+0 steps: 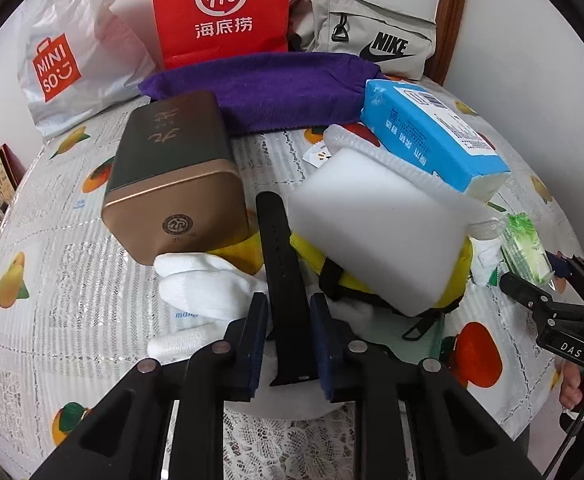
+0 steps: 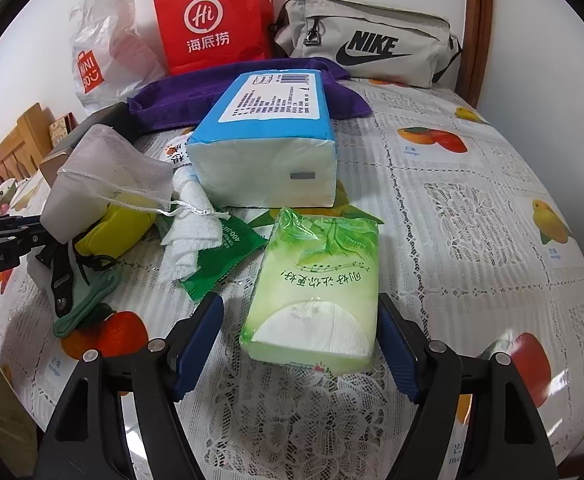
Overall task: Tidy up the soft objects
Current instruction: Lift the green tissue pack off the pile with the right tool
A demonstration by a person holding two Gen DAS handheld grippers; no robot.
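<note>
You have two grippers and a crowded table (image 2: 471, 208) before you. Count three bags at the back: one white plastic bag (image 1: 68, 60), one red paper bag (image 1: 220, 12), one grey pouch (image 1: 367, 36). In front lie one purple towel (image 1: 268, 92), one dark tin (image 1: 176, 176), one blue tissue pack (image 2: 268, 140), one white foam block (image 1: 375, 232), one yellow pouch (image 2: 112, 228) and one small green tissue pack (image 2: 315, 292).

Your left gripper (image 1: 288, 336) has a black strap (image 1: 282, 276) standing between its blue pads; the jaws are narrow, but a sliver of gap shows each side, so you cannot tell whether they press it. The strap is flat, matte, dotted with holes, and rises from white cloth (image 1: 208, 280) near the table's front edge.

Your right gripper (image 2: 299, 344) stands wide, its pads either side of the green pack, which lies flat on the table, touching neither clearly.

The yellow pouch is mostly hidden under the foam block. Print on the packs is too small to read
</note>
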